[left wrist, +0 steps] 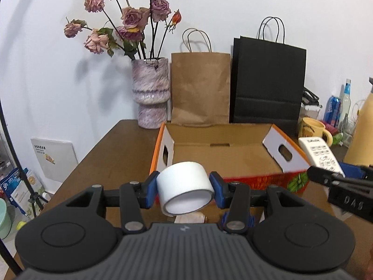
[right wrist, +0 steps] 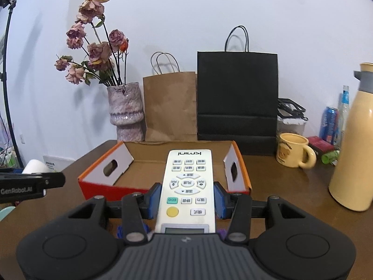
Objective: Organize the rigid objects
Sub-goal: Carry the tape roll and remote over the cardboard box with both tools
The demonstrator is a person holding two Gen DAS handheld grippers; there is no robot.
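Observation:
My left gripper [left wrist: 185,190] is shut on a white tape roll [left wrist: 184,186], held in the air just in front of the near wall of an open cardboard box [left wrist: 223,156] with orange edges. My right gripper [right wrist: 187,197] is shut on a white remote control [right wrist: 188,186], held lengthwise with its far end over the box's [right wrist: 149,163] near edge. In the left wrist view the remote [left wrist: 320,155] and right gripper show at the right of the box. In the right wrist view the tape roll [right wrist: 35,165] shows at the far left.
A brown table [left wrist: 112,154] carries a vase of dried roses [left wrist: 151,93], a brown paper bag [left wrist: 200,88] and a black paper bag [left wrist: 268,81] behind the box. A yellow mug [right wrist: 293,150], a cream thermos [right wrist: 354,140], a can and bottles stand at the right.

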